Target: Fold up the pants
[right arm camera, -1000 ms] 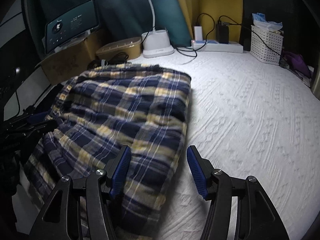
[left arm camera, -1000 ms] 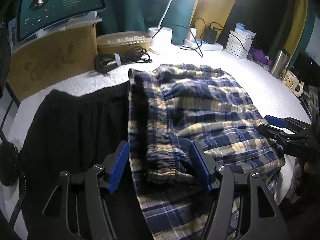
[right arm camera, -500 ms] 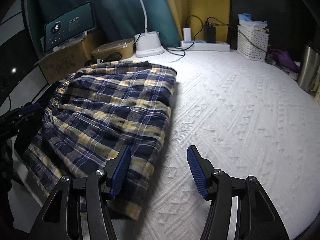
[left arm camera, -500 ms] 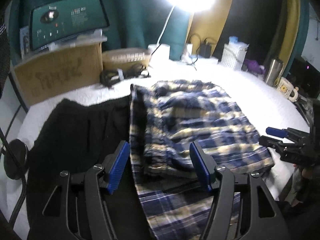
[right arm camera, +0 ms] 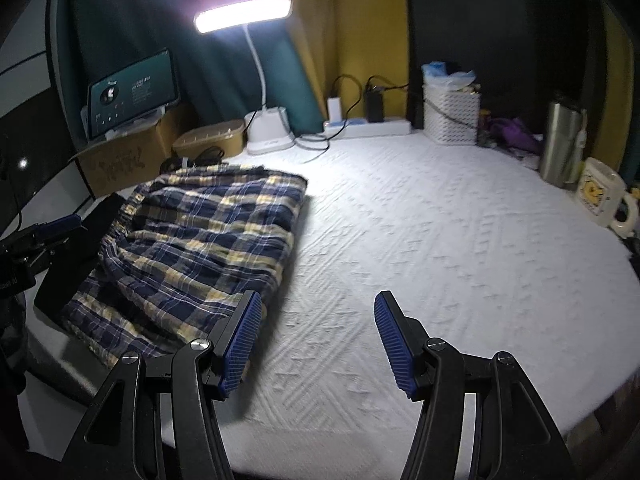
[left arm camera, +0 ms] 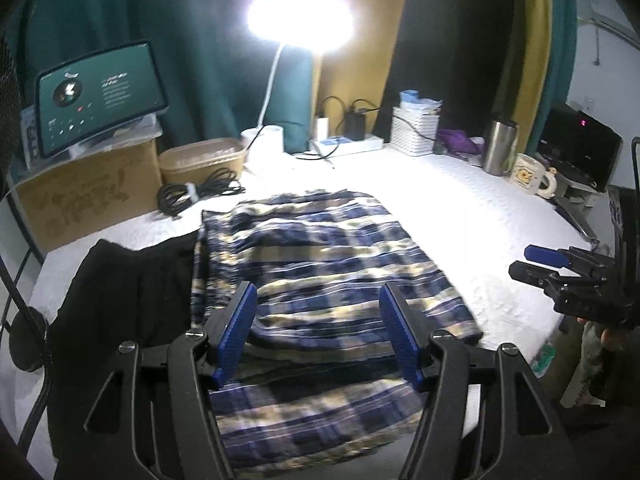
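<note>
The blue-and-yellow plaid pants [left arm camera: 320, 264] lie folded in a thick stack on the white textured cover [right arm camera: 440, 240], with their near edge hanging over the front. My left gripper [left arm camera: 318, 292] hovers open above the near part of the pants, nothing between its blue pads. My right gripper [right arm camera: 318, 300] is open over bare cover, just right of the near corner of the pants [right arm camera: 200, 248]. In the left wrist view the right gripper [left arm camera: 540, 264] shows at the right edge. In the right wrist view the left gripper [right arm camera: 52, 228] shows at the left edge.
A black garment [left arm camera: 128, 292] lies left of the pants. At the back stand a lit desk lamp [left arm camera: 300, 20], a tablet [left arm camera: 100, 96] on a cardboard box, a tan container [left arm camera: 200, 160], coiled cable [left arm camera: 192, 196], power strip [right arm camera: 368, 126], white basket [right arm camera: 450, 116], steel flask [right arm camera: 560, 144] and mug [right arm camera: 600, 196].
Both grippers have drawn back and upward away from the pants, so more of the surface and the lamp show. The pants lie still in the same folded stack.
</note>
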Demonstrator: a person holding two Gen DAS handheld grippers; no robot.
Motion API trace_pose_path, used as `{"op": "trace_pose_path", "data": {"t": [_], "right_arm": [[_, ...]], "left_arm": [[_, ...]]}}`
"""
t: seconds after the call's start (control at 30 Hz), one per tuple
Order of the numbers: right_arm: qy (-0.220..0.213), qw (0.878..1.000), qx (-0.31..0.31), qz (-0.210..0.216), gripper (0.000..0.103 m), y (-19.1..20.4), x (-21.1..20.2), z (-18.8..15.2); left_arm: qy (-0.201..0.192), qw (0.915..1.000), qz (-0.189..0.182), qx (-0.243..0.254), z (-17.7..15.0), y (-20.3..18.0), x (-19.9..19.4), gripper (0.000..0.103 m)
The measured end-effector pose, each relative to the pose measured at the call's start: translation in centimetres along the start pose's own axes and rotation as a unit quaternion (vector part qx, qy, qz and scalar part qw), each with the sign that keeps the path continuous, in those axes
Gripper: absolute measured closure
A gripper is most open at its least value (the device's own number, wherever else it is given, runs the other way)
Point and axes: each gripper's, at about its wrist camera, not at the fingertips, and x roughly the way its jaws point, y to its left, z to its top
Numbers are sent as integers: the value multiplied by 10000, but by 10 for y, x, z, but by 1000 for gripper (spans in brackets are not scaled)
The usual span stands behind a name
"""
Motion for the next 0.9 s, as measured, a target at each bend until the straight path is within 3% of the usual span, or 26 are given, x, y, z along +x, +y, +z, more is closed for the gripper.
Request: {"op": "trace_pose_path", "data": {"t": [0.37, 0.43, 0.5, 0.53, 0.63, 0.77, 0.9], "right_arm": [[-661, 9966, 123, -469, 42, -30, -63, -3], [-758, 9953, 150, -583, 38, -35, -73, -3], [-909, 9933, 159, -701, 23, -40, -85, -3], [-986, 9922, 160, -742, 20, -41, -91, -3], [-1171, 9895, 119, -842, 18, -43, -107, -1], [-1412, 9851, 94, -978, 16, -43, -127, 2], [-1623, 9795, 159, -1179, 14, -45, -144, 3]], "left_arm": [[-341, 9985, -175, 403, 15, -49, -18, 39], [-438, 9976, -225, 477, 18, -58, -23, 38], [-562, 9966, -298, 526, 21, -65, -29, 32], [-609, 9962, -315, 544, 22, -68, -32, 32], [-780, 9944, -313, 636, 26, -79, -41, 30], [-1095, 9920, -279, 569, 30, -83, -56, 11], [-1455, 9881, -124, 479, 34, -81, -72, 10]]}}
